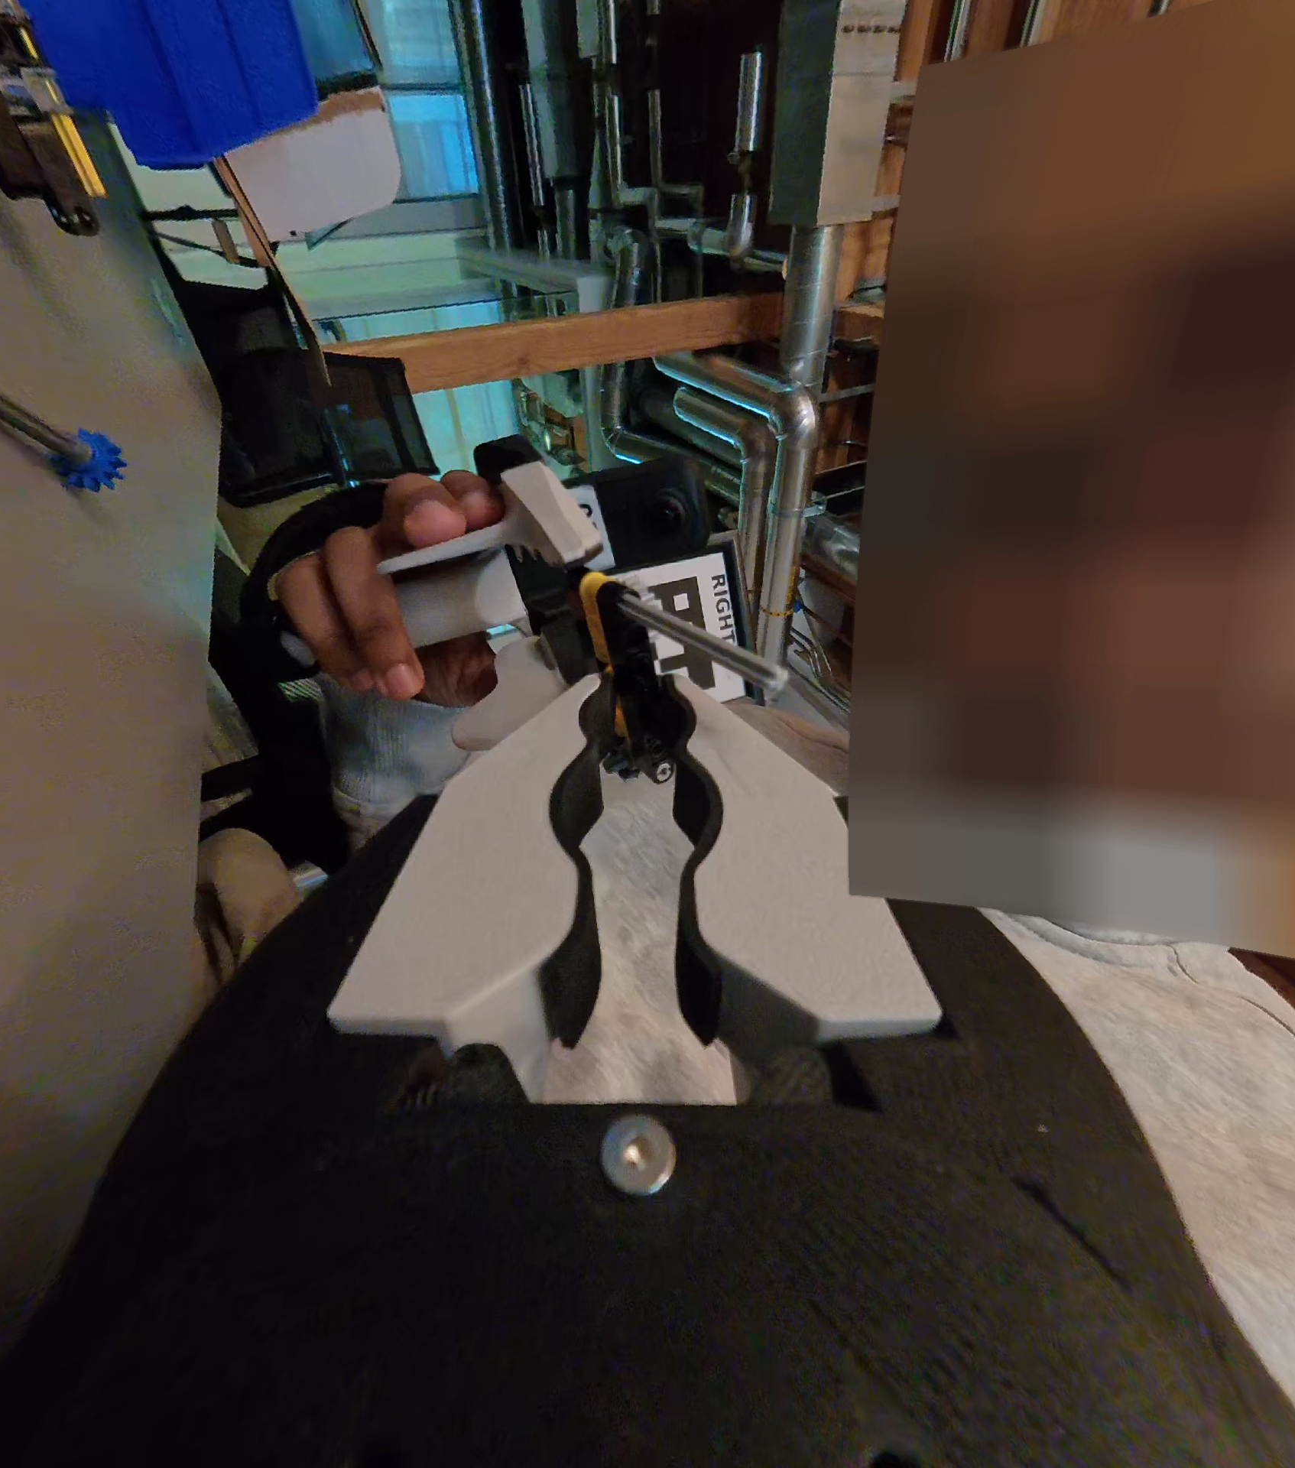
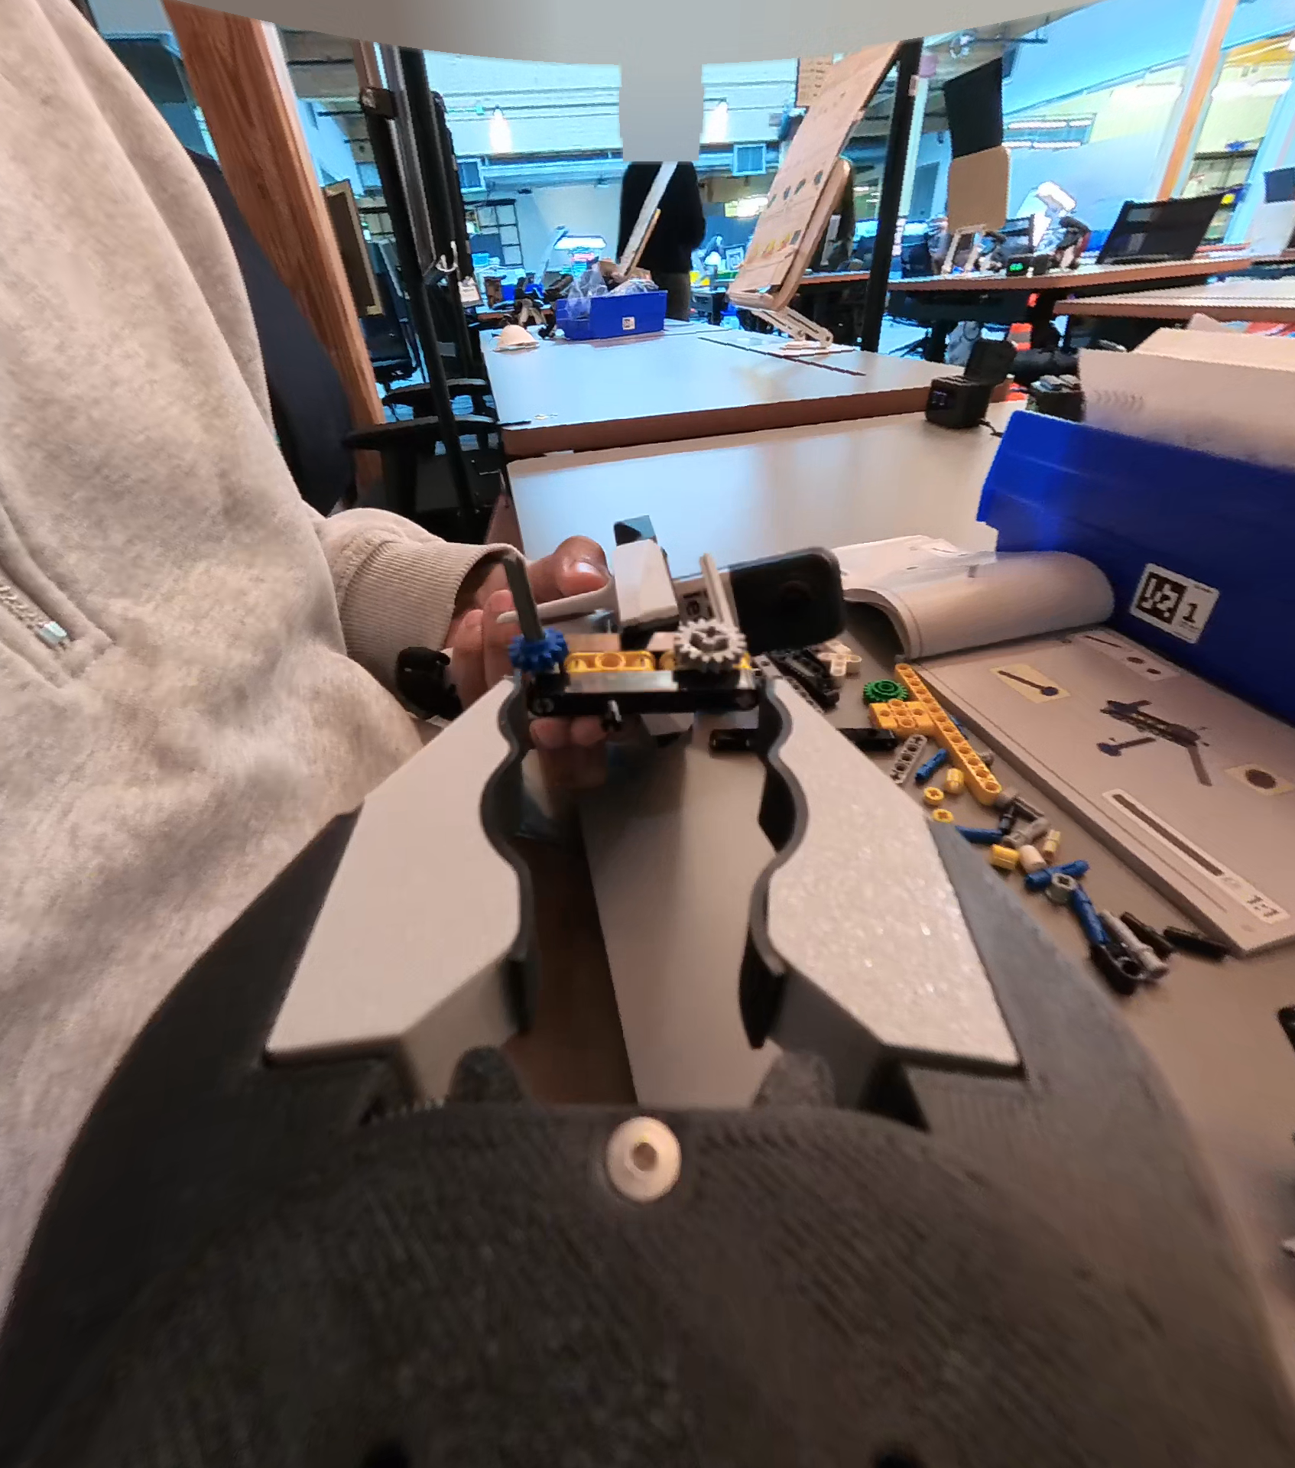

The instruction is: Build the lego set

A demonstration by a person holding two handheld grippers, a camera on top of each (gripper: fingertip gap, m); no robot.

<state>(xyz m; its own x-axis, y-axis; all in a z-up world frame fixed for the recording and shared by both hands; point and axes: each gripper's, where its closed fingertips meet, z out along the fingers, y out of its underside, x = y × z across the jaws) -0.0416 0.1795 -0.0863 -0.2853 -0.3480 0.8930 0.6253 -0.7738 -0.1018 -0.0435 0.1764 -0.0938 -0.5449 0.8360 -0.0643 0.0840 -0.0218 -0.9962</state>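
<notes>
Holding the black-and-yellow assembly [image 2: 632,687] up off the table, both grippers close on it from opposite ends. The right gripper [image 2: 638,699] pinches it lengthwise, its jaws spanning the black beam. The left gripper [image 1: 632,735] has its jaws drawn nearly together on the narrow end of the same assembly, seen end-on in the left wrist view.

On top of the assembly, a blue gear [image 2: 535,650] sits on a dark axle [image 2: 521,592] at the end nearer the person's grey sleeve [image 2: 406,588], and a grey gear [image 2: 708,642] stands at the far end, with a yellow beam [image 2: 612,661] between them. Loose parts [image 2: 1025,858] lie on the table beyond the assembly's grey-gear end, beside the open instruction booklet [image 2: 1153,770] and a blue bin [image 2: 1184,572].

The step in hand appears to be seating an axle or gear. To do it well, one gripper should only steady the assembly while the other presses straight along the axle. Twisting would likely pop the beams apart or let the assembly pivot between the pads.
</notes>
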